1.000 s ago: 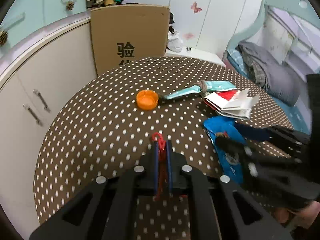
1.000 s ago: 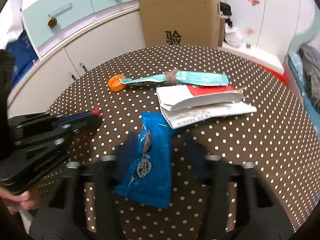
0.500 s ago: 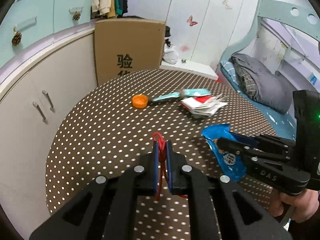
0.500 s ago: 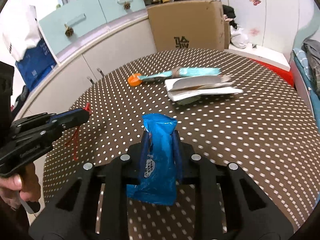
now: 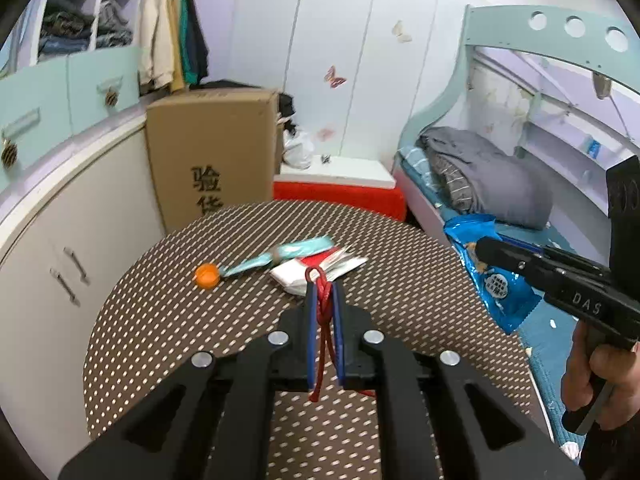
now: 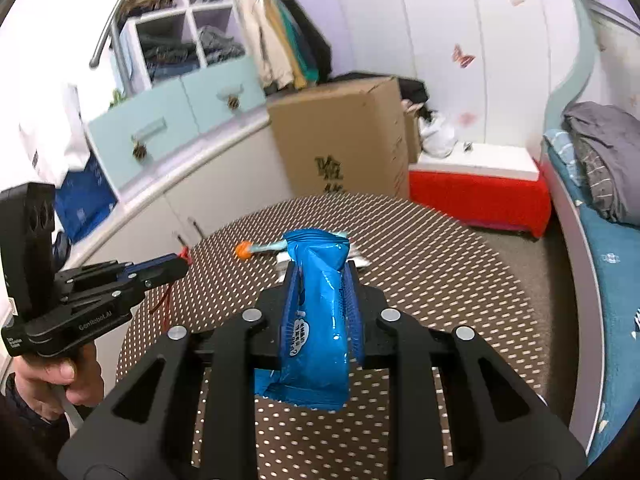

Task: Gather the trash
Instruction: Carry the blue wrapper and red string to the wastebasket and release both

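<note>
My left gripper is shut on a red string and holds it well above the brown dotted round table. My right gripper is shut on a blue snack wrapper, also lifted; the wrapper shows in the left wrist view beyond the table's right edge. On the table lie an orange bottle cap, a teal wrapper and a pile of white and red papers. The left gripper shows at the left of the right wrist view.
A cardboard box stands behind the table. White cabinets run along the left. A red and white box and a bed with a grey blanket are to the right.
Both grippers have risen and pulled back from the table with the string and the blue wrapper. The right gripper closed on the wrapper one second ago and lifted it off the table.
</note>
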The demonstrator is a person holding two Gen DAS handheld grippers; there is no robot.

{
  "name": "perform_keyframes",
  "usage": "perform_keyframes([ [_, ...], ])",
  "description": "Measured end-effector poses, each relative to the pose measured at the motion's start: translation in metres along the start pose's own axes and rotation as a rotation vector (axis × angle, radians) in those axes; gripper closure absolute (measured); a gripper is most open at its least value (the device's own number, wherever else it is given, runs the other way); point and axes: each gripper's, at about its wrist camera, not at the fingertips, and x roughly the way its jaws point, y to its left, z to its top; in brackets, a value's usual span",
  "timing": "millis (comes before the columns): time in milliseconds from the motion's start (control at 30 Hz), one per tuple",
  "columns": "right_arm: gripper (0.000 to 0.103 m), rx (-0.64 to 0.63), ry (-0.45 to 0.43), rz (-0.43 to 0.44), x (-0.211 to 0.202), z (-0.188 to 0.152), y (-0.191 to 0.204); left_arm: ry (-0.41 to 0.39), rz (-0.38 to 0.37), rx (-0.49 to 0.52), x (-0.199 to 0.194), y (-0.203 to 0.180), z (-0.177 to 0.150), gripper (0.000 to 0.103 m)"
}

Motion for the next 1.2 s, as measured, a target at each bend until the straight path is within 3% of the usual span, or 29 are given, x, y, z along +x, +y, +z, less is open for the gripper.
perform_keyframes([
  [400, 0.08, 0.103, -0.163, -0.111, -0.083, 0.011, -0.076, -0.069, -0.122, 0.128, -0.001, -0.09, 0.04, 0.096],
  [700, 0.08, 0.233, -0.219, -0.255, -0.137, -0.011, -0.157, -0.049, -0.25, 0.213, 0.022, -0.171, 0.05, 0.096],
  [933, 0.08, 0.368, -0.164, -0.369, -0.143, -0.049, -0.231, 0.006, -0.325, 0.268, 0.056, -0.232, 0.046, 0.096],
  [1200, 0.08, 0.566, -0.02, -0.433, -0.11, -0.117, -0.313, 0.097, -0.376, 0.327, 0.107, -0.295, 0.032, 0.096],
])
